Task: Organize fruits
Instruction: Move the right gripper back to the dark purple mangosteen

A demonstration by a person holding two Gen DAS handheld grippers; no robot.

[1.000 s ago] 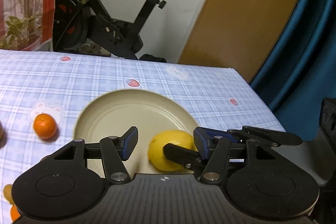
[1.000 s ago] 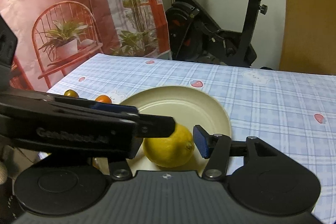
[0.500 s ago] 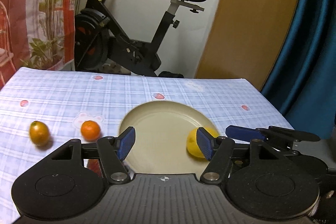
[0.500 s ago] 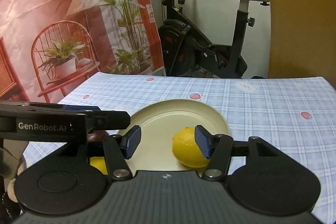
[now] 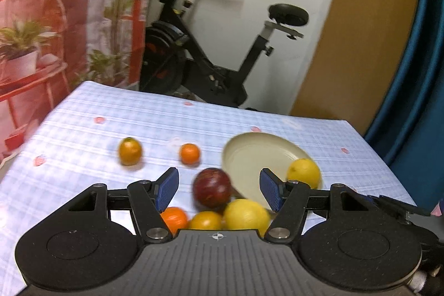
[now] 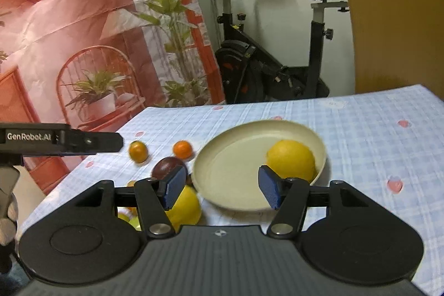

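A cream plate (image 6: 219, 157) lies on the checked tablecloth with one lemon (image 6: 290, 158) on it, by the right rim. My right gripper (image 6: 222, 190) hovers open before the plate, nothing between its pads. A second lemon (image 6: 187, 205) and a dark red fruit (image 6: 166, 167) lie left of the plate. My left gripper (image 5: 219, 192) is open above a cluster: the dark red fruit (image 5: 212, 186), the second lemon (image 5: 245, 214) and two small orange fruits (image 5: 173, 218). The plate (image 5: 255, 154) and its lemon (image 5: 304, 172) are to its right.
Two oranges (image 5: 130, 151) (image 5: 189, 153) lie apart on the cloth, farther back on the left. An exercise bike (image 6: 266, 68) stands behind the table. The table's far edge and left edge are close. The left gripper's finger (image 6: 83, 142) juts in from the left.
Both grippers have drawn back from the plate, and the lemon stays on it. The left gripper has swung left and risen, so the loose fruits beside the plate have come into view.
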